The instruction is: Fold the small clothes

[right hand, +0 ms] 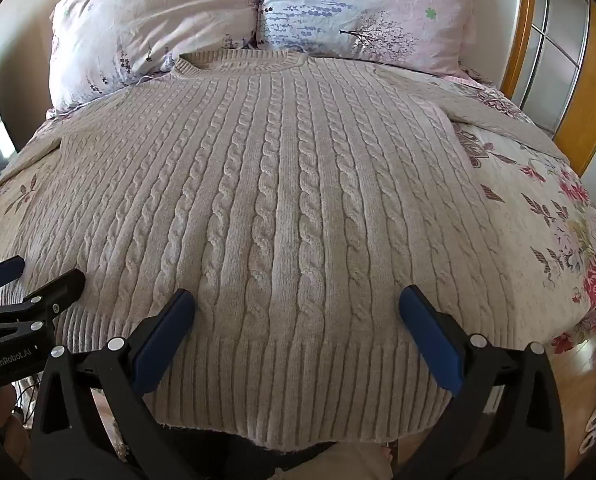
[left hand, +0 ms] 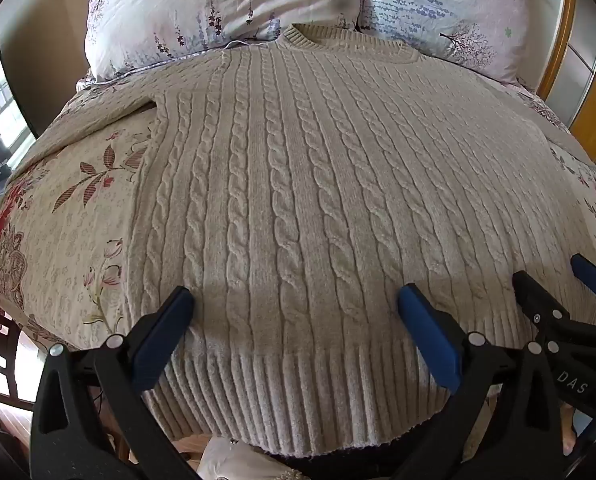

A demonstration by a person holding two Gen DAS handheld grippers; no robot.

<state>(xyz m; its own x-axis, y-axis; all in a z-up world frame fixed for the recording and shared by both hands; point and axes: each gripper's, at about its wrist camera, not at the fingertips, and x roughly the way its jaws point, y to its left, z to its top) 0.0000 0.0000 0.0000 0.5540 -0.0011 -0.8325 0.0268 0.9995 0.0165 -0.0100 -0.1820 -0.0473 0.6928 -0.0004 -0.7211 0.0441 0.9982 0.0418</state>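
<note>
Left wrist view: cream cable-knit sweater (left hand: 298,184) spread flat, front up, on a bed under a quilted cream bedspread (left hand: 58,220) printed with red and brown flowers and leaves. Thick twisted cables running lengthwise from the ribbed round collar (left hand: 326,38) down to the broad ribbed hem (left hand: 298,392), the hem overhanging the near edge of the bed. One sleeve stretched out sideways at left. Two soft, wrinkled pillows (left hand: 202,12) in pale pink and white cotton with purple sprigs and tree prints, leaning behind the collar. Left hand-held gripper (left hand: 296,300) of black plastic with flat blue pads, spread wide above the lower body of the sweater, nothing clamped between the pads. Right hand-held gripper (left hand: 558,280) showing at the right edge, just above the hem.

Right wrist view: same cream sweater (right hand: 298,200) filling the frame, hem (right hand: 298,392) nearest, collar (right hand: 238,64) touching the pillows (right hand: 370,12). Floral bedspread (right hand: 558,216) bare at right, a wooden-framed glazed door (right hand: 550,48) beyond. Right hand-held gripper (right hand: 296,300) gaping fully over the knit, gripping nothing. Left hand-held gripper (right hand: 26,276) entering at the left edge, likewise apart, over the hem corner.
</note>
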